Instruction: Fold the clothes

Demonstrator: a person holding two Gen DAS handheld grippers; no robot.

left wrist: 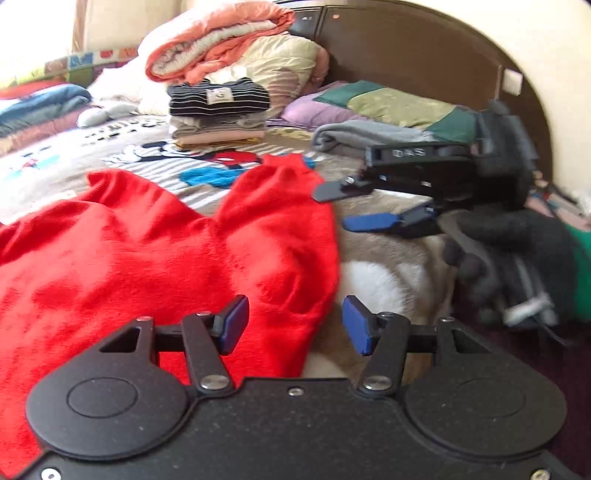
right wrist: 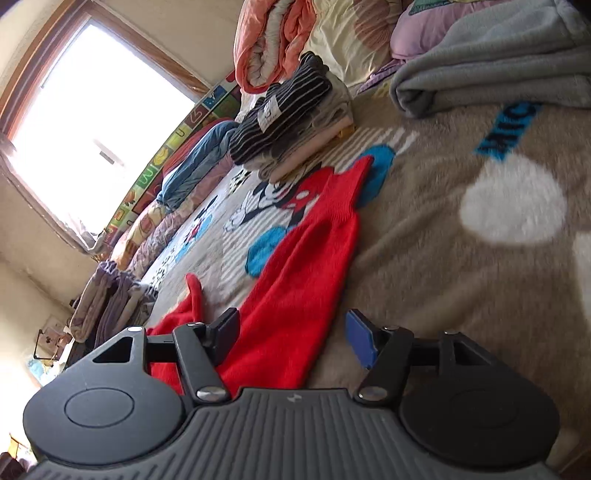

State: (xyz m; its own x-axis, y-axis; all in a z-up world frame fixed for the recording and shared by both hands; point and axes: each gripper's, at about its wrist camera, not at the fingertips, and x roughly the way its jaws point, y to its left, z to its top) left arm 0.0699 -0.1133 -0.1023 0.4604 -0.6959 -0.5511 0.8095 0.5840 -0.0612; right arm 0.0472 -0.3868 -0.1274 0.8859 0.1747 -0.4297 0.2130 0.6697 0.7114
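Observation:
A red knitted garment point(left wrist: 155, 251) lies spread on the cartoon-print blanket point(left wrist: 373, 206) of the bed, one sleeve point(right wrist: 325, 225) stretching toward the headboard. My left gripper point(left wrist: 295, 325) hovers open over the garment's right edge, nothing between its blue pads. In the left wrist view my right gripper point(left wrist: 341, 206) comes in from the right, held by a dark-gloved hand point(left wrist: 509, 251), open just beside the sleeve. The right wrist view shows my right gripper point(right wrist: 291, 336) open low over the red sleeve. A stack of folded clothes point(left wrist: 218, 110) topped by a striped piece stands behind.
A rolled orange quilt point(left wrist: 218, 40) and pillows lie by the dark headboard point(left wrist: 413, 55). A grey folded blanket point(left wrist: 365, 136) and a purple pillow point(right wrist: 436, 26) sit at the right. Folded bedding point(right wrist: 199, 162) lines the window side. A bright window point(right wrist: 92, 110) is on the left.

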